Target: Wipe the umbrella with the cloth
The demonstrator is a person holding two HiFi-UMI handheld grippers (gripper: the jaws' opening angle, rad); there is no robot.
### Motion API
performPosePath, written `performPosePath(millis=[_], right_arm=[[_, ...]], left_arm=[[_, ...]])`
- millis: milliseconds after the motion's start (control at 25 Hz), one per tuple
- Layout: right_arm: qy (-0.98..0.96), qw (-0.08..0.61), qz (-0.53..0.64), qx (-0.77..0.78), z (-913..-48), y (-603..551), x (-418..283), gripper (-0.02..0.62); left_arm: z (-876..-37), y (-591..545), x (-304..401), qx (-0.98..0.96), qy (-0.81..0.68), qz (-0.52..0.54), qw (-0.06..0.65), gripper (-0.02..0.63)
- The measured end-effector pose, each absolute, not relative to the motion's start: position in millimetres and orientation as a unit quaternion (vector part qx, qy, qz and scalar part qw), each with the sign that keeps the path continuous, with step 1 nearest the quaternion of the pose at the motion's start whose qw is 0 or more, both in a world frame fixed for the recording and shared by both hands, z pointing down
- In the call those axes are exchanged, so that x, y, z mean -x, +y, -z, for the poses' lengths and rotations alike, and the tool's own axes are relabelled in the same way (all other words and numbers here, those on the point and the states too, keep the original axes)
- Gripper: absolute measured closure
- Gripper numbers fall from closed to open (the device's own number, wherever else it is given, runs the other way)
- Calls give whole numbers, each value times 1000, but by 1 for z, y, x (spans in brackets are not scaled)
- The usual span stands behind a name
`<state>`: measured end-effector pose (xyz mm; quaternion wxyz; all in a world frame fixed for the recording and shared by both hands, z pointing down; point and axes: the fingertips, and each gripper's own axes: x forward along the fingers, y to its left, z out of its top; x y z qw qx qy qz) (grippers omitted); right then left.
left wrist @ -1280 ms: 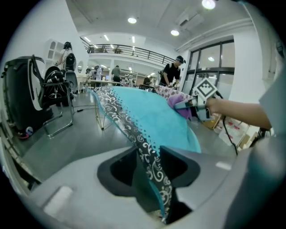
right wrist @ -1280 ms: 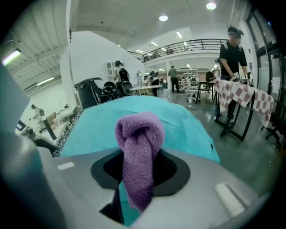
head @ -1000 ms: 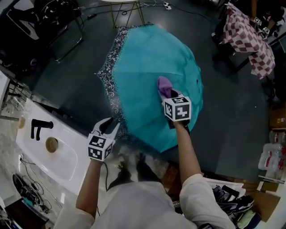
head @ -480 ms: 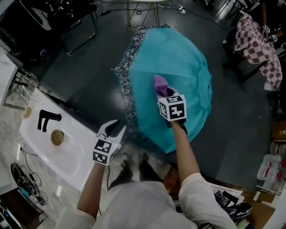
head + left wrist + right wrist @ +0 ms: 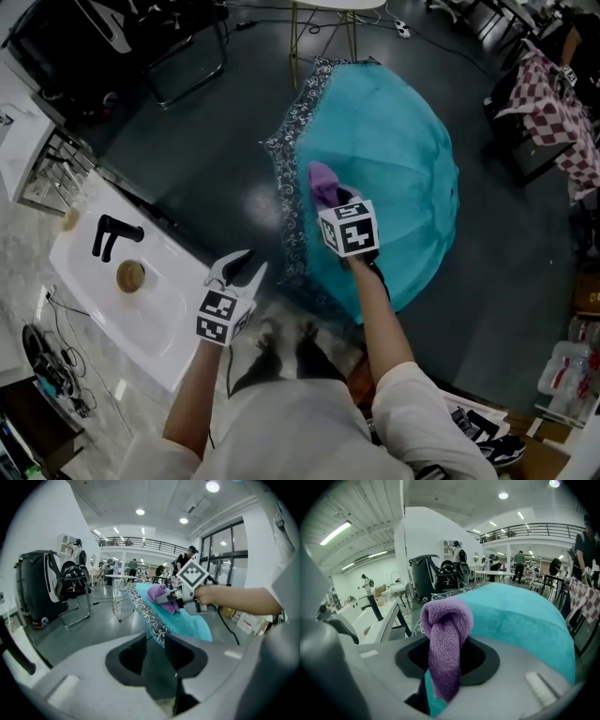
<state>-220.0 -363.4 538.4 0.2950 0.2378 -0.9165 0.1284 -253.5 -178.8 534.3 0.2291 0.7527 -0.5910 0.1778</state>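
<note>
The open teal umbrella with a black-and-white scrolled border [image 5: 403, 159] lies on the dark grey floor [image 5: 216, 169], dome upward. That probably suits wiping, since the panels are spread taut and can be reached from above. It sits ahead of the person, a little right of centre, with its patterned rim turned to the left and near side.

The right hand-held gripper [image 5: 336, 199] is clamped on the bunched purple terry cloth [image 5: 323, 181]. Its own view shows the cloth folded into a thick wad that sticks out past the jaws, with a tail hanging down between them. Held like this, the soft pile is what meets the umbrella, not the hard plastic. The wad sits on the left part of the dome, just inside the patterned border. From the left gripper view it appears to press on the fabric, so I judge a wiping stroke to be under way.

The left hand-held gripper [image 5: 240, 269] holds nothing. Its jaws stand a narrow gap apart, and only the umbrella's border and the floor show beyond them. It hovers just beside the near-left rim without touching it, likely placed to steady or turn the umbrella if the dome slides under the cloth.

At the near left, well apart from the umbrella, is a white basin with a black tap [image 5: 155, 314].
</note>
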Motion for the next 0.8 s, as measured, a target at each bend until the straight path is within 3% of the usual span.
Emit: performPosePath(millis=[520,800], right_arm=[[-930,294,-130,-181,-538,-318,257,459],[-939,232,-173,-184,-503,-312,231,454]], left_arm=[[-533,-161,252,-749,-593,-178,236,486],[-521,-175,236,-765,-580,-169,225,486]])
